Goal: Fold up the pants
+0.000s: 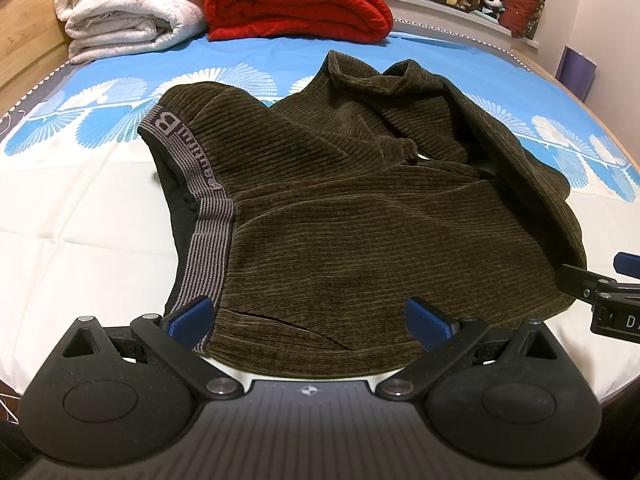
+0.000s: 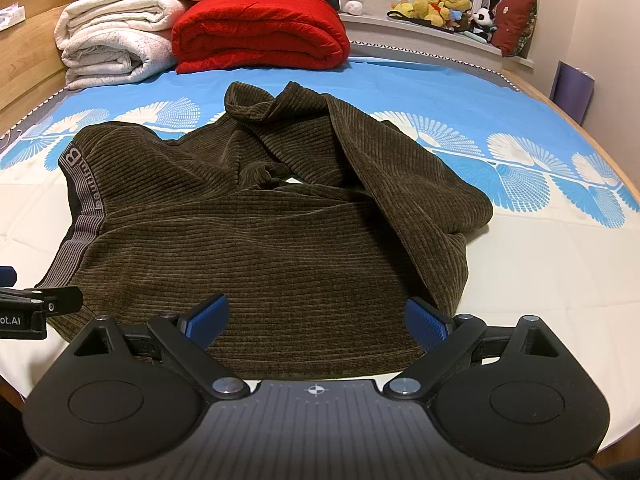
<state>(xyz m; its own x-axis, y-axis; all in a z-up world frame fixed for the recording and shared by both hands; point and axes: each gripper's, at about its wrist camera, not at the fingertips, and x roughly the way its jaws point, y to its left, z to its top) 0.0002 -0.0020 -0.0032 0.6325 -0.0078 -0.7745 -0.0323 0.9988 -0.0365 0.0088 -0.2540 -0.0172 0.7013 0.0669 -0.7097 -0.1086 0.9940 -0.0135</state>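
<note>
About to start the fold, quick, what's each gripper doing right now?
Left gripper: open, holding nothing, over the near edge of the dark olive corduroy pants.
Right gripper: open, holding nothing.

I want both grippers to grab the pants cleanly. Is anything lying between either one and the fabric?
Nothing visible. The pants lie bare on the bed, and the open left gripper and open right gripper sit at their near edge.

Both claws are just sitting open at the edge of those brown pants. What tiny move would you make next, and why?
Probably ease the left claw forward and close it on the near hem by the striped waistband. Both claws are open and hold nothing, while the pants lie rumpled, one leg twisted across the other. They likely need pulling flat before any fold.
</note>
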